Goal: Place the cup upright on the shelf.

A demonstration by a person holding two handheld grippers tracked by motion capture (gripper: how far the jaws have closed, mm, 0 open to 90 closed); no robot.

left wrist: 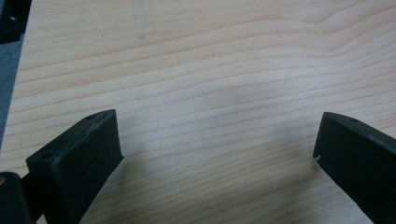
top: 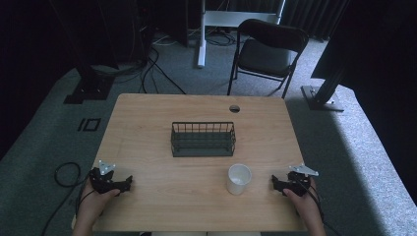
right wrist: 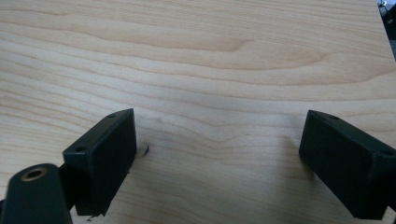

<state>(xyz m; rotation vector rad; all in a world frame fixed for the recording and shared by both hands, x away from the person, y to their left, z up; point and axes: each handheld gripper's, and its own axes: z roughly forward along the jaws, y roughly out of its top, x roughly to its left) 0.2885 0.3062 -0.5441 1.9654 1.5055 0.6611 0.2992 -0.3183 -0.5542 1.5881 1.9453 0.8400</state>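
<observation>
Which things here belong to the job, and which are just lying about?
Likely in the job:
white cup, nearest the right gripper
wire basket
left gripper, open like the right

Lying about:
folding chair
floor cables

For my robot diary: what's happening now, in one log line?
left gripper open, empty | right gripper open, empty | white cup upright near right gripper | wire basket mid-table

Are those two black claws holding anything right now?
No. The left hand-held gripper and the right hand-held gripper are both open over bare table.
</observation>
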